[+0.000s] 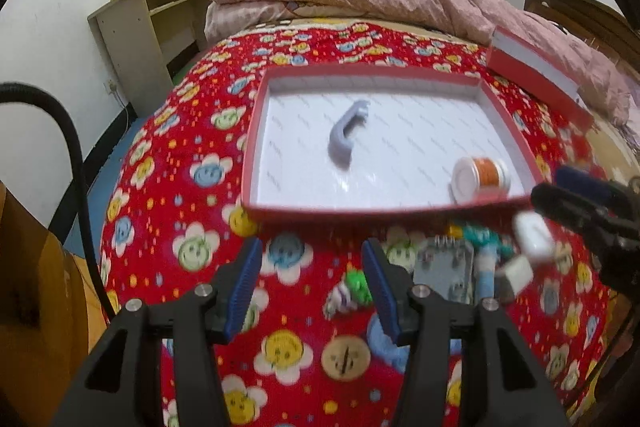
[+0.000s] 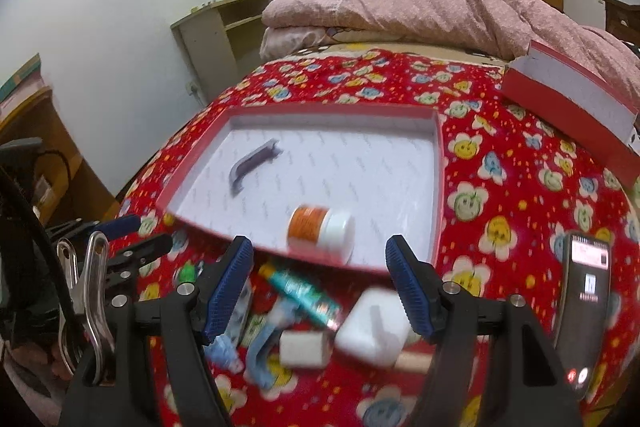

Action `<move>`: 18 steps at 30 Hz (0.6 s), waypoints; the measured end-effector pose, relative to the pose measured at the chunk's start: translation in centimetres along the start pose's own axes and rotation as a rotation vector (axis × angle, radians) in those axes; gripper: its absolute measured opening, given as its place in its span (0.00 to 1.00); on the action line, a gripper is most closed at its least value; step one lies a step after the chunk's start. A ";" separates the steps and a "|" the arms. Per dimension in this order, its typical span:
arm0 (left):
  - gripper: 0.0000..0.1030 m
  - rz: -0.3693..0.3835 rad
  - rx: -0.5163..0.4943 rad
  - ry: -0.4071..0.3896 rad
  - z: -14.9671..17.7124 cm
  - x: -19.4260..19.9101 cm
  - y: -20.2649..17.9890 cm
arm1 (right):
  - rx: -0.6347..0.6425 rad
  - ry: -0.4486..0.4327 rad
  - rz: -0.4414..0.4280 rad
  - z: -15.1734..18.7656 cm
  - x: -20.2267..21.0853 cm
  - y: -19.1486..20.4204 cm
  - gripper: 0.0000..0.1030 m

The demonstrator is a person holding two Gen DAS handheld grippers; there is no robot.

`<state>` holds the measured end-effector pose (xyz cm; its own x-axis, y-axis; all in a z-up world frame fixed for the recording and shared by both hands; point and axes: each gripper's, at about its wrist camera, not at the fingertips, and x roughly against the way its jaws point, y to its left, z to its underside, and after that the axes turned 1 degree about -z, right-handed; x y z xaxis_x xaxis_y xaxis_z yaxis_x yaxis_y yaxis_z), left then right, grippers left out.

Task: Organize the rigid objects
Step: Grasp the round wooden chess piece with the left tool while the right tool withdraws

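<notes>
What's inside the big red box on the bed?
Inside the red box lie a grey handle-shaped piece and a small bottle with an orange label and white cap, on its side. Its near wall hides a strip of the floor there.

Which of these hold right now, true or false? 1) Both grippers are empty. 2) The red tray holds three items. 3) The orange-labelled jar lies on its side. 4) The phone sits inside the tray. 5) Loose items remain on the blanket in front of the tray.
1) True: left gripper and right gripper stand open, nothing between the pads.
2) False: the red tray holds two, a grey handle and a jar.
3) True: the orange-labelled jar lies on its side.
4) False: the phone lies on the blanket, right of the tray.
5) True: among them a white box.
</notes>
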<state>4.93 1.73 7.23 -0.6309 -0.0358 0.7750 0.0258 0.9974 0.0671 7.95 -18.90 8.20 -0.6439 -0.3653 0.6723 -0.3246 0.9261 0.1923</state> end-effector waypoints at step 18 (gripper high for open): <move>0.53 0.033 -0.035 0.055 5.8 -0.1 -0.2 | -0.005 0.059 -0.004 6.0 2.0 2.1 0.69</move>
<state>0.46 1.92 3.48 -0.5860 -0.0075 0.8103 0.0737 0.9953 0.0625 1.78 -18.29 5.65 -0.6008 -0.3629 0.7123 -0.3232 0.9252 0.1988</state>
